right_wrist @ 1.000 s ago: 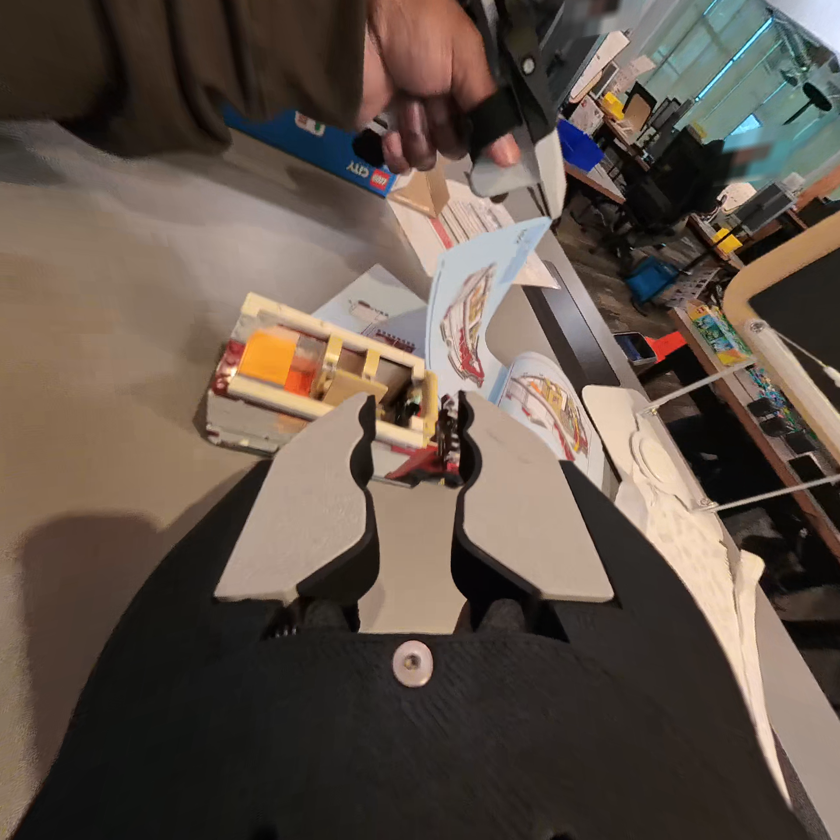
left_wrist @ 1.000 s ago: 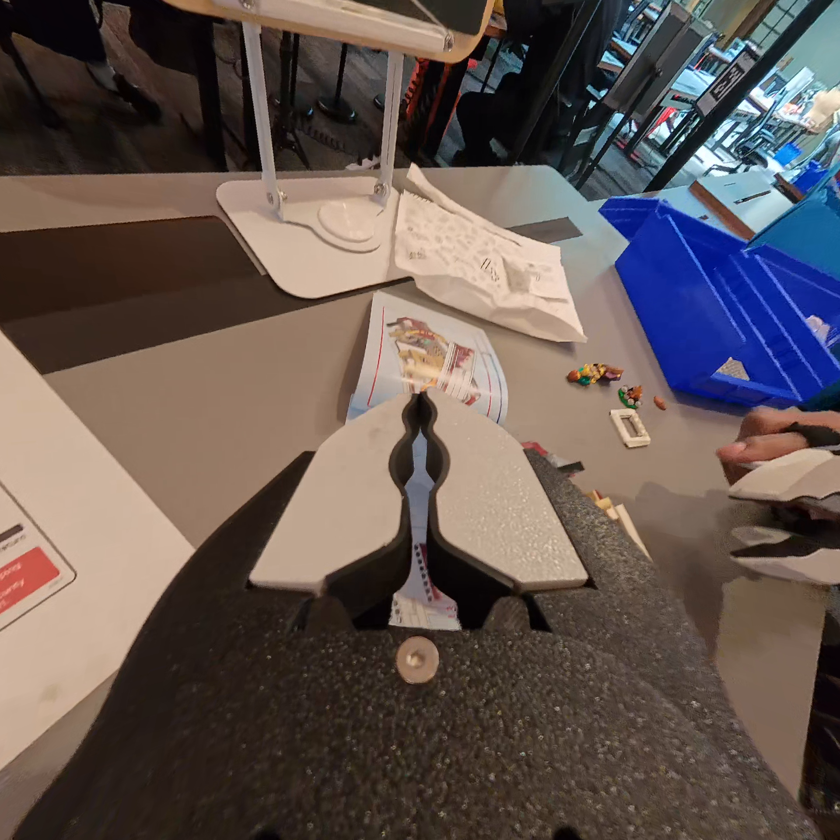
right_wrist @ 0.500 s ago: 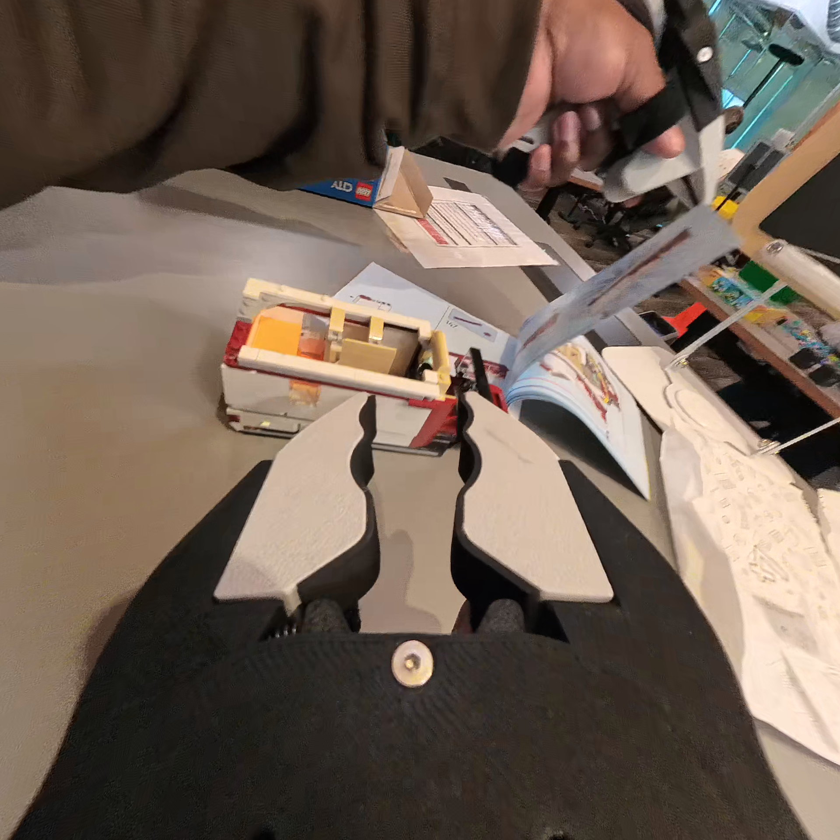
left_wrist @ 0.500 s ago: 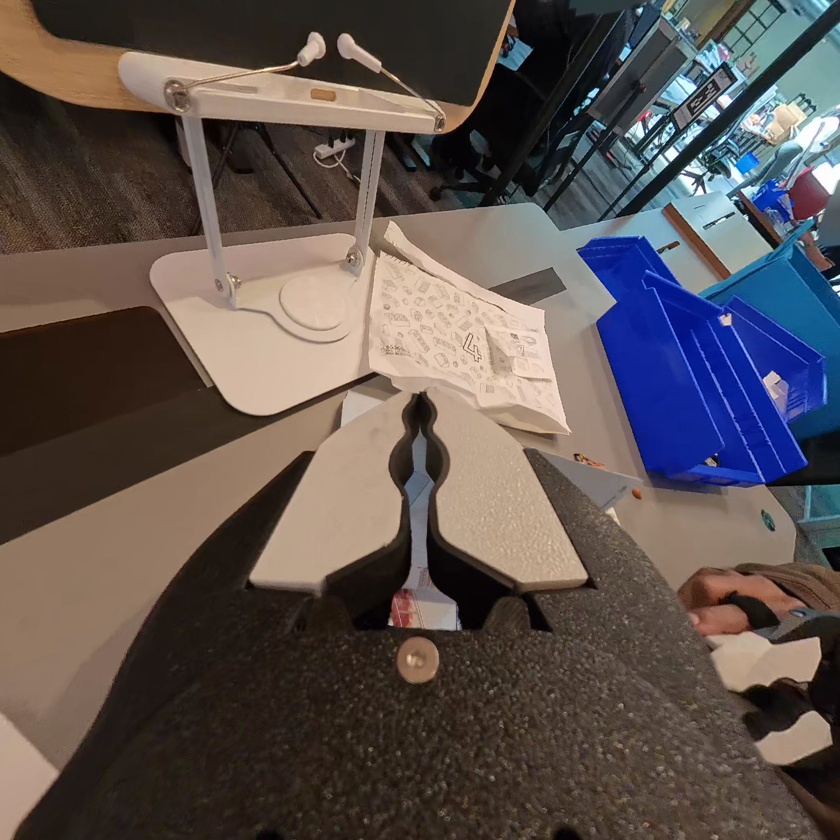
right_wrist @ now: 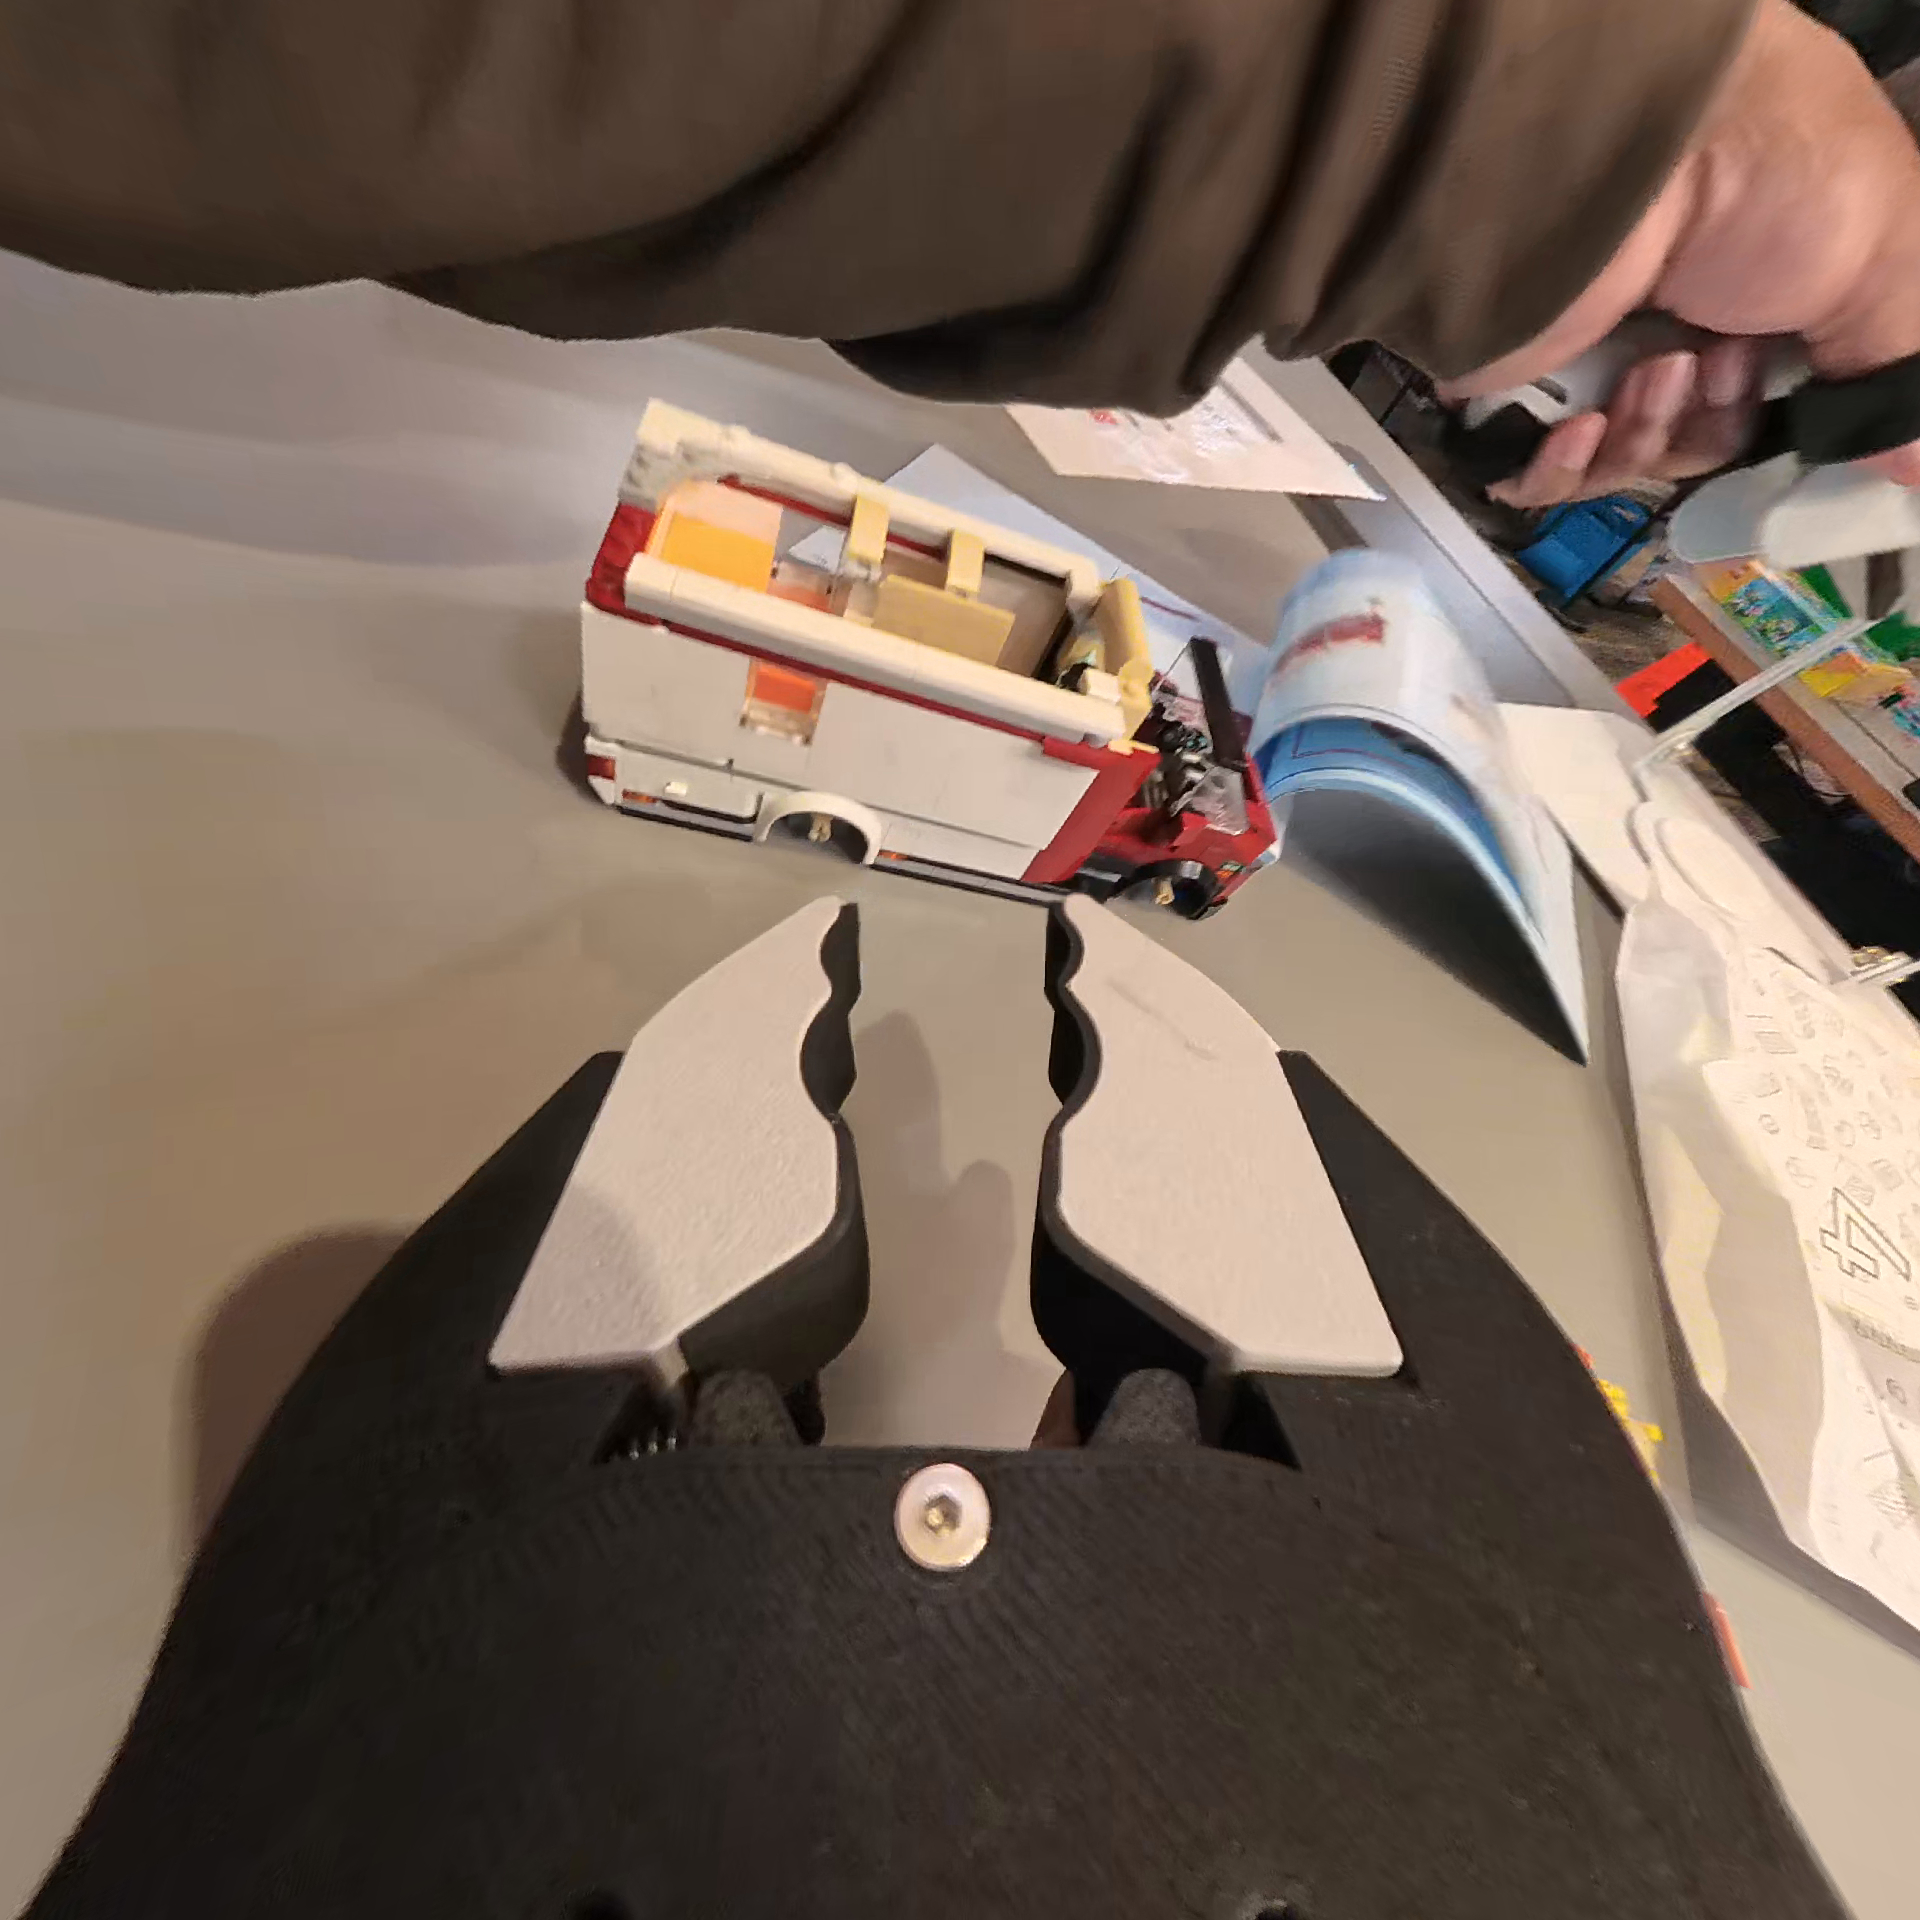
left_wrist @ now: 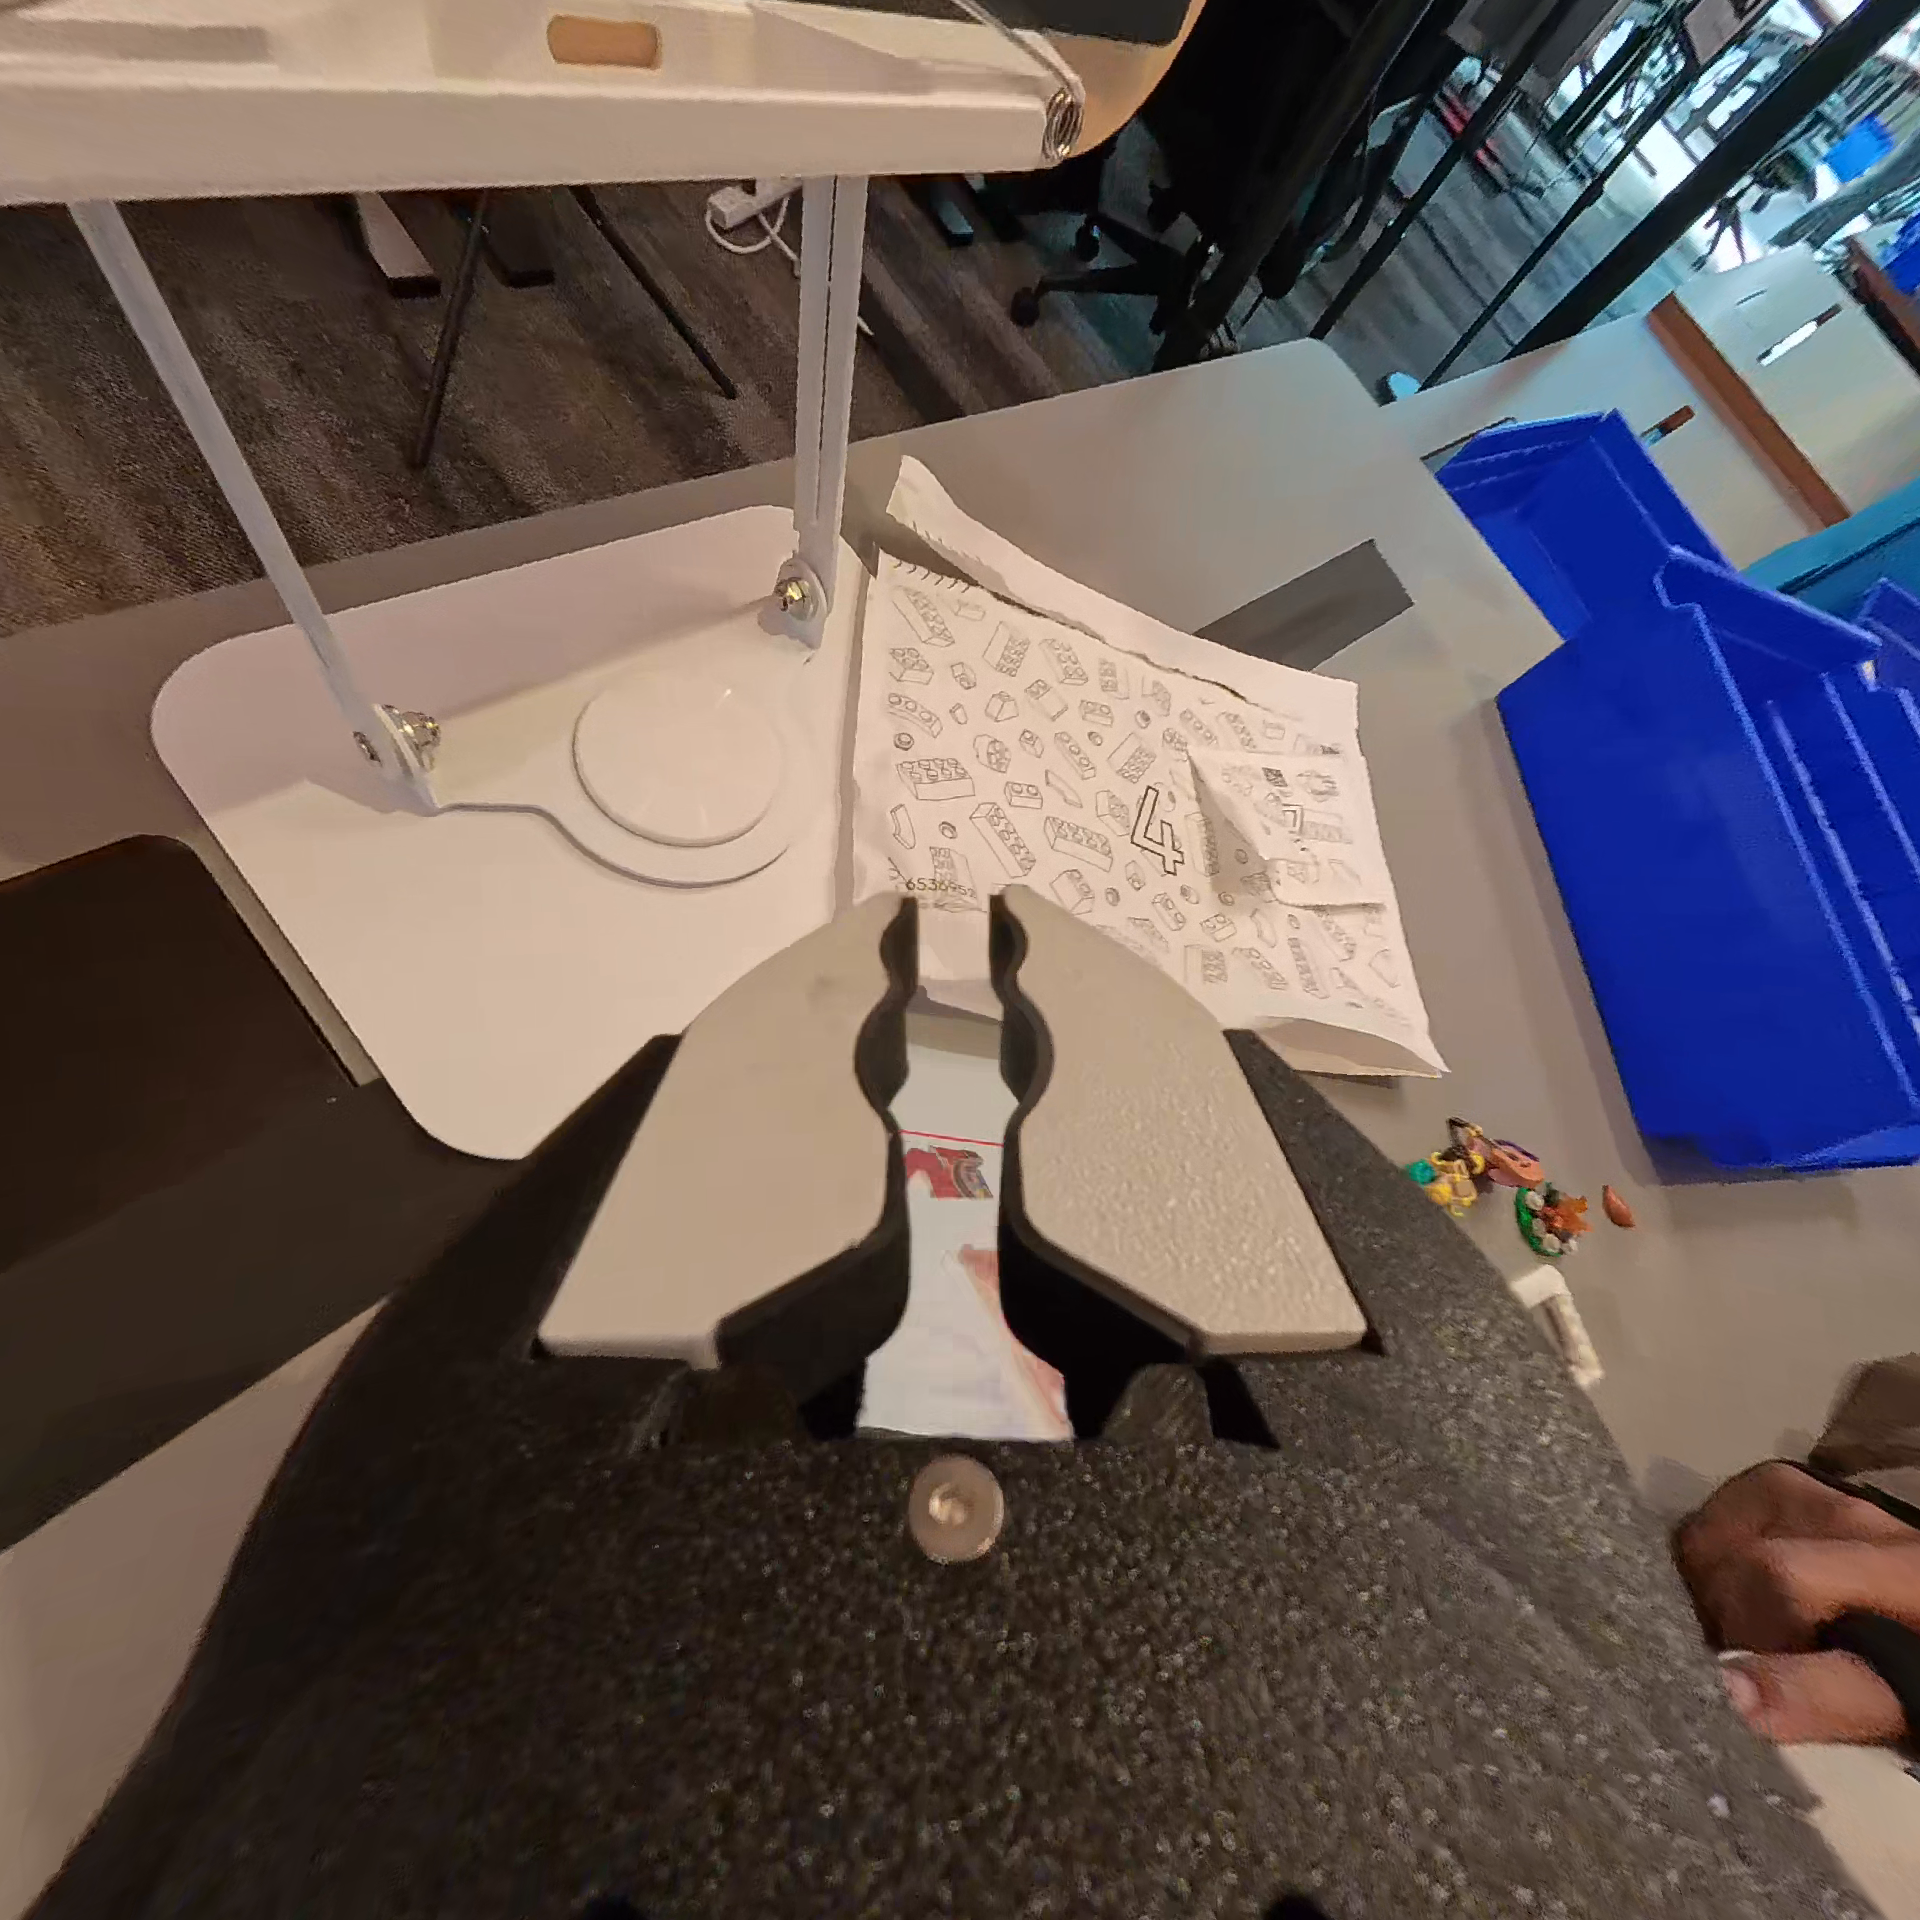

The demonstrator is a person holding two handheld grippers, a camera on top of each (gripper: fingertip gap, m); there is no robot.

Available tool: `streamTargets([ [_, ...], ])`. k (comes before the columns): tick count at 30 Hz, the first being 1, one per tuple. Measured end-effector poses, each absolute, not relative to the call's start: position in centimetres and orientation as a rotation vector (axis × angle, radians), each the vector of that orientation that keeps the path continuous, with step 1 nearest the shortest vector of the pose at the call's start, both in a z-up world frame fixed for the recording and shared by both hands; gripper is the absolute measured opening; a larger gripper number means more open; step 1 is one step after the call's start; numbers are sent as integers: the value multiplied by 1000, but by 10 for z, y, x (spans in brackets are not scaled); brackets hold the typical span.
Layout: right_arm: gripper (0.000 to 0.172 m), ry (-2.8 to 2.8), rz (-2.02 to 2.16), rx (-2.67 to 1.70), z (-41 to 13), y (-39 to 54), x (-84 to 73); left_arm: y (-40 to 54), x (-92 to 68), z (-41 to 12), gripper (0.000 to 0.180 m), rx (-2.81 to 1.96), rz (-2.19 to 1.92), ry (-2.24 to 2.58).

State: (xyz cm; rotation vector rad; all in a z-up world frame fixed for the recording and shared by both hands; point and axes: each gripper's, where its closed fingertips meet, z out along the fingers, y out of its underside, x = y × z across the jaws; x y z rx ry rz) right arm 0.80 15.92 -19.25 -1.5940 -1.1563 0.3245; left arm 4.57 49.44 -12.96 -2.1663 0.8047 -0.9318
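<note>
Left gripper [left_wrist: 953,902]: held above the grey table [left_wrist: 1195,468], jaws parted a little, a narrow gap between the fingertips. Nothing is gripped. A booklet page [left_wrist: 951,1288] is seen through the gap, lying below the fingers; no pad can be seen pressing on it. Just ahead of the tips, a white paper bag [left_wrist: 1122,810] printed with brick outlines lies flat, its long side running away to the right. To the left of the bag, the white lamp base [left_wrist: 499,894] is touched by the bag's edge. Farther right, small coloured pieces [left_wrist: 1507,1184], then blue bins [left_wrist: 1714,831] at the table's edge.

Right gripper [right_wrist: 951,914]: jaws set well apart, only bare table seen between the fingers [right_wrist: 727,1122]. Nothing is held. A brick-built truck [right_wrist: 894,707], white body and red cab, stands just beyond the fingertips, not touched. Its long axis lies crosswise to the fingers, cab end to the right, roof open. Beyond the cab, the open booklet [right_wrist: 1423,748] is seen with pages arched up. A sleeved arm [right_wrist: 831,156] crosses above the truck. The right gripper is judged the nearer one to the truck; the left one to the booklet and bag.
</note>
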Motion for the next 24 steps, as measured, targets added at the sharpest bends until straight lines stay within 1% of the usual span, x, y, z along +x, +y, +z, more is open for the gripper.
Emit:
streamTargets([
  [3, 34, -1171, 310, -1600, -197, 159, 7, 495, 44, -123, 16, -2101, -872, 848],
  [6, 34, -1178, 294, -1592, -198, 158, 7, 483, 24, -101, 19, -2001, -816, 901],
  [10, 34, -1191, 288, -1591, -200, 158, 6, 450, -30, -76, 23, -1805, -622, 1062],
  [12, 34, -1198, 282, -1591, -201, 157, 6, 423, -55, -90, 23, -1775, -571, 1179],
  [15, 34, -1207, 269, -1595, -203, 158, 4, 388, -83, -133, 25, -1819, -517, 1310],
  [19, 34, -1206, 252, -1604, -204, 162, 2, 369, -100, -186, 25, -1890, -434, 1379],
  [24, 33, -1207, 236, -1615, -206, 165, 1, 365, -80, -210, 23, -1908, -473, 1439],
])
